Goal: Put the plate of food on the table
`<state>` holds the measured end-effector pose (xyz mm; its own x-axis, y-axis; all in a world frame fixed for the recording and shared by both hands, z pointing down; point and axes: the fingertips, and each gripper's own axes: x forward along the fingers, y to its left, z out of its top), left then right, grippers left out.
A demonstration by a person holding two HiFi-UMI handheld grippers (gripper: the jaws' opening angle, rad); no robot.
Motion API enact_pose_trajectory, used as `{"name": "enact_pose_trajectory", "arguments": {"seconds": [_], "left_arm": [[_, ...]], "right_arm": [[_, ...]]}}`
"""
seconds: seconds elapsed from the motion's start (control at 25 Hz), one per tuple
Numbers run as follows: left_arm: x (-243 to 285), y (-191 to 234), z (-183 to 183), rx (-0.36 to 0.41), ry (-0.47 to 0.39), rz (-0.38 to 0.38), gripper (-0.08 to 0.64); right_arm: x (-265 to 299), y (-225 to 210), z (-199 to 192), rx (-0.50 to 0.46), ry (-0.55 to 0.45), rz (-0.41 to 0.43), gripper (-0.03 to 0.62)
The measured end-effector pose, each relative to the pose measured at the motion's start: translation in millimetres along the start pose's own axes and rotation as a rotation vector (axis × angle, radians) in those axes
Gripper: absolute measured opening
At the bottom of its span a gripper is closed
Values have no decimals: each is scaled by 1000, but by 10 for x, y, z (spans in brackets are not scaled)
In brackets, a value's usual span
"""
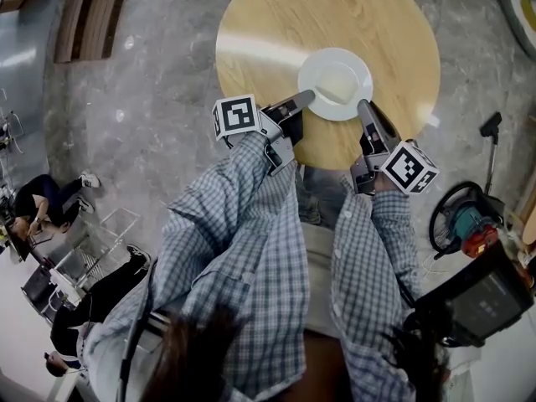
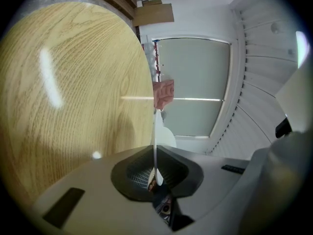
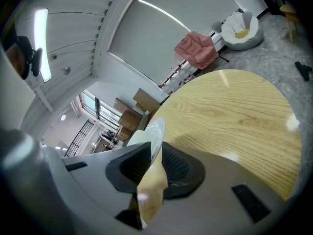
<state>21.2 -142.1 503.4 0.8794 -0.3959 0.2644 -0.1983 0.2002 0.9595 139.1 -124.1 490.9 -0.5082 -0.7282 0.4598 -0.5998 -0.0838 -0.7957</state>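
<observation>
A white plate (image 1: 335, 82) with something pale yellow in its middle is over the near part of a round wooden table (image 1: 276, 23); I cannot tell whether it touches the top. My left gripper (image 1: 303, 100) is shut on the plate's left rim and my right gripper (image 1: 365, 107) is shut on its right rim. In the left gripper view the plate (image 2: 155, 141) shows edge-on as a thin white line running into the left gripper (image 2: 155, 173). The right gripper view has the plate's rim (image 3: 155, 131) pinched in the right gripper (image 3: 151, 165), with the table (image 3: 234, 111) close beneath.
Grey stone floor surrounds the table. People sit at the lower left (image 1: 42, 203). A round machine with a hose (image 1: 465, 220) and a long-handled tool (image 1: 490, 128) stand to the right. A pink armchair (image 3: 198, 50) and a white beanbag (image 3: 240, 28) lie beyond the table.
</observation>
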Motion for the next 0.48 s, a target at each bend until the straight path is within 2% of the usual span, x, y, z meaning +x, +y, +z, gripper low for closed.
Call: {"name": "enact_pose_trajectory", "arguments": {"seconds": [0.2,0.48], "left_arm": [[25,143,1,-5,2,23,23],[42,307,-4,1,11,63,23]], "right_arm": [[70,-145,-77,36,10,-6,75],[131,-270,-182,36,37,-35,75]]}}
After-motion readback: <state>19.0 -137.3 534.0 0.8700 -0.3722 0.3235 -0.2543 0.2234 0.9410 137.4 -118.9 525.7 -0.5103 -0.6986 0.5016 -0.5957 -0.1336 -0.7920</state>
